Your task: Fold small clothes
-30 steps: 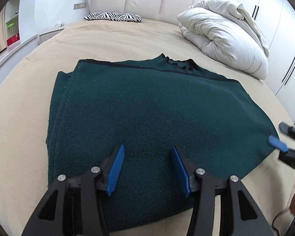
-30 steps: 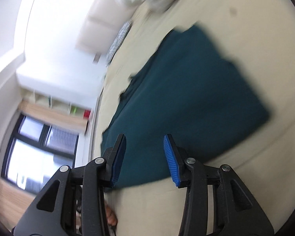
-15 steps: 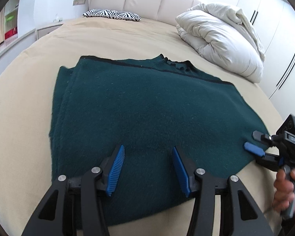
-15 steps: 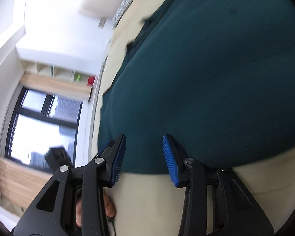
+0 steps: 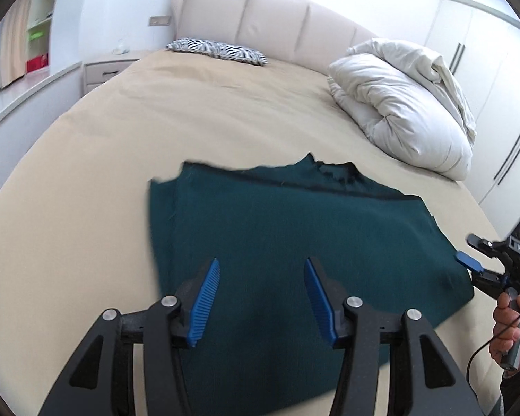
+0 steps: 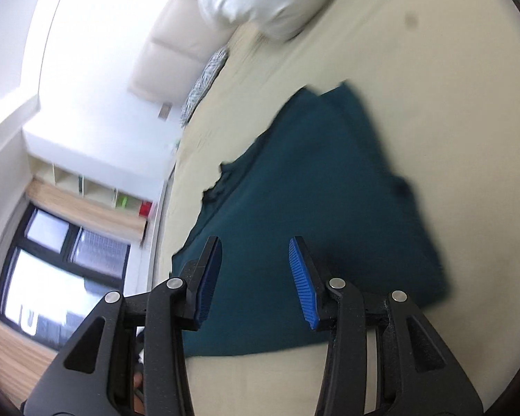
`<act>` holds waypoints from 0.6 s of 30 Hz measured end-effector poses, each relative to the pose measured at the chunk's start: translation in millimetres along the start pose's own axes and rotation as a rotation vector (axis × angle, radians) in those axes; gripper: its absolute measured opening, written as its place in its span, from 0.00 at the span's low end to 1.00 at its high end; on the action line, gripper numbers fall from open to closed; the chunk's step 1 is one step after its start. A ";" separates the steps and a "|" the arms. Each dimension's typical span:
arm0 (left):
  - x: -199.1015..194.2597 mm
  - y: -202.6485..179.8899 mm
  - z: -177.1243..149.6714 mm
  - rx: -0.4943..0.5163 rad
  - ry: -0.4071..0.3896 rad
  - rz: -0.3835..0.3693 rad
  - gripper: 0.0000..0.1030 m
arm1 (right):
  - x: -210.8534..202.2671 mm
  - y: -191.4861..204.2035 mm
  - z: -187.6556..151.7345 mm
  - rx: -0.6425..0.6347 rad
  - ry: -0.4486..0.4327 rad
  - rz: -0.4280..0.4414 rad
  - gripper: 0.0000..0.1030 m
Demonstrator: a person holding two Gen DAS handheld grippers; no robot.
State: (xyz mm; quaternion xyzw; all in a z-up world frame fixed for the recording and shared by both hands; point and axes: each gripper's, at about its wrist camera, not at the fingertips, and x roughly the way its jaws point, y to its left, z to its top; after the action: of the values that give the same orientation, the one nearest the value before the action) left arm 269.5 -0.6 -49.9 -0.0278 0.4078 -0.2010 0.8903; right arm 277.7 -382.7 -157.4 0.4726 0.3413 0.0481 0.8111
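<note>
Teal knit sweater (image 5: 294, 228) lay folded flat on the beige bed sheet (image 5: 156, 131), collar at the far edge, layered fold along its left side. Left gripper (image 5: 261, 294) hung over the near hem, jaws wide apart, empty. Right wrist view: blurred; right gripper (image 6: 254, 279) likewise spread, holding nothing, above the sweater (image 6: 312, 215).

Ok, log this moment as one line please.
left gripper: open, over sweater | right gripper: open, empty | green sweater: flat on bed
</note>
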 end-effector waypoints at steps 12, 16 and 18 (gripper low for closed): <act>69.3 15.7 13.7 0.010 0.028 0.063 0.55 | 162.5 41.4 45.7 -0.006 0.115 -0.024 0.41; 67.8 25.8 11.2 -0.031 0.011 0.015 0.55 | 141.8 -12.6 79.0 0.122 -0.024 -0.012 0.41; 68.3 25.6 10.9 -0.034 0.009 0.018 0.55 | 120.5 -38.3 90.8 0.173 -0.089 0.013 0.36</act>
State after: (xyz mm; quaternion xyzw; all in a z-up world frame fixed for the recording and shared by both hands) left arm 326.1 -4.3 -96.9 -0.0380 0.4155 -0.1860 0.8896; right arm 414.5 -422.1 -220.1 0.5448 0.3045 0.0028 0.7813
